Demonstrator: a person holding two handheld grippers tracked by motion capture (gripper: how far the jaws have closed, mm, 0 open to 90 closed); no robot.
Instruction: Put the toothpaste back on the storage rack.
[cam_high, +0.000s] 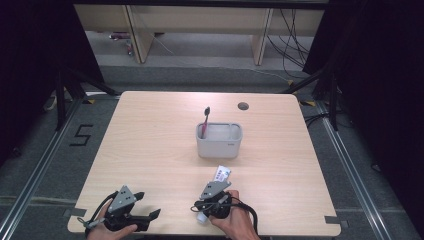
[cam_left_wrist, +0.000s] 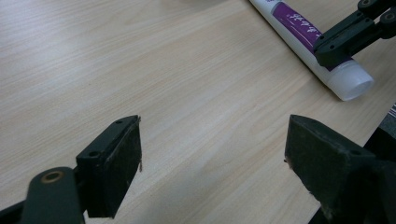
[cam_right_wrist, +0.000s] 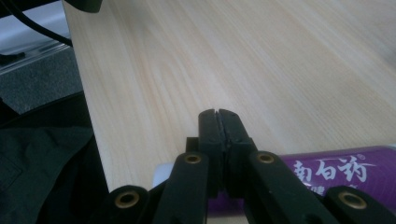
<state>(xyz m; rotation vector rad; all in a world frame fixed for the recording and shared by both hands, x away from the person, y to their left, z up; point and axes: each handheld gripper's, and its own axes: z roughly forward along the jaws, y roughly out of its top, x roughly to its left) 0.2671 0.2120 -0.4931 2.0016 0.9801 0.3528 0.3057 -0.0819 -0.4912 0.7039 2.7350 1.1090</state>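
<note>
I saw one white plastic toothpaste tube with a purple printed label (cam_left_wrist: 312, 33) lying flat on the pale wood-grain tabletop (cam_high: 150, 145) near its near edge, right of centre; its white cap end (cam_left_wrist: 352, 83) pointed toward that edge. In the right gripper view the label carried white characters, and the tube was cut off by the frame on the right and partly covered by the linkage. The right gripper (cam_right_wrist: 218, 122) had its two black jaws pressed together with no visible gap, sitting across the tube; I could not tell whether they pinched it or merely lay above it. The left gripper (cam_left_wrist: 212, 154) stood with jaws spread wide, nothing between them, over bare wood at the near left corner. I counted two grippers, one tube, one grey rectangular plastic holder (cam_high: 219, 141) at the tabletop's centre, and one pink-handled toothbrush with a dark head (cam_high: 205, 121) standing at the holder's left end. The holder's interior was hard to make out. One round cable hole (cam_high: 243, 106) lay near the far edge.
</note>
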